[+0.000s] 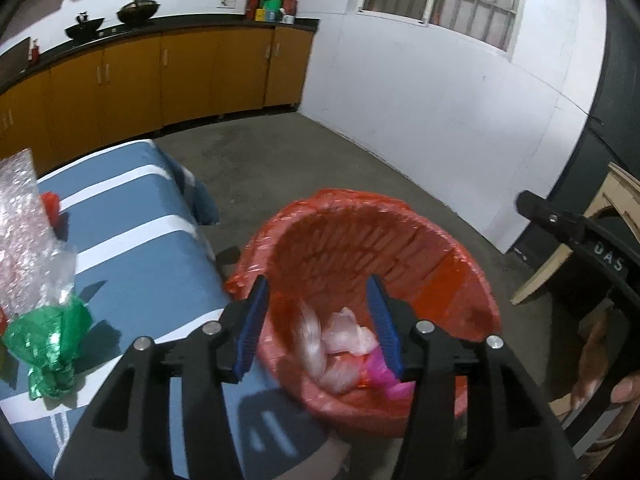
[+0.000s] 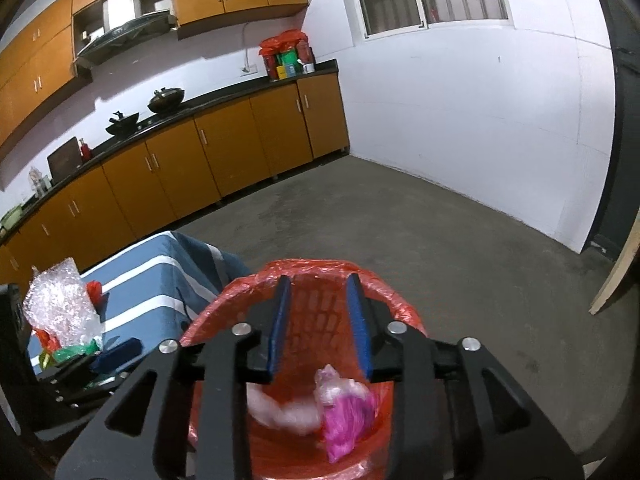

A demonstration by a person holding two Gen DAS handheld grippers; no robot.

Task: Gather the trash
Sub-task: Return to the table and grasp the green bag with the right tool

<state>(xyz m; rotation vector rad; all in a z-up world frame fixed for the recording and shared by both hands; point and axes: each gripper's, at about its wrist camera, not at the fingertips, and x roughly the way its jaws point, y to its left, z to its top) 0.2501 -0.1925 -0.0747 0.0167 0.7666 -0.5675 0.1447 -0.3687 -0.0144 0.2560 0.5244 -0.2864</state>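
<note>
Both grippers hung over bin (image 1: 400, 240), aimed down for drop. Left gripper (image 1: 320, 320) jaws apart, empty. Right gripper (image 2: 320, 320) jaws apart, empty. White and pink trash (image 2: 344, 416) lay inside bin. Green wrapper (image 1: 48, 340) and bubble wrap (image 1: 20, 220) remained on table (image 1: 140, 248), left of bin.

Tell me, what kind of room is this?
Most likely a home kitchen: orange cabinets under a dark counter, woks on the stove, and a range hood above.
</note>
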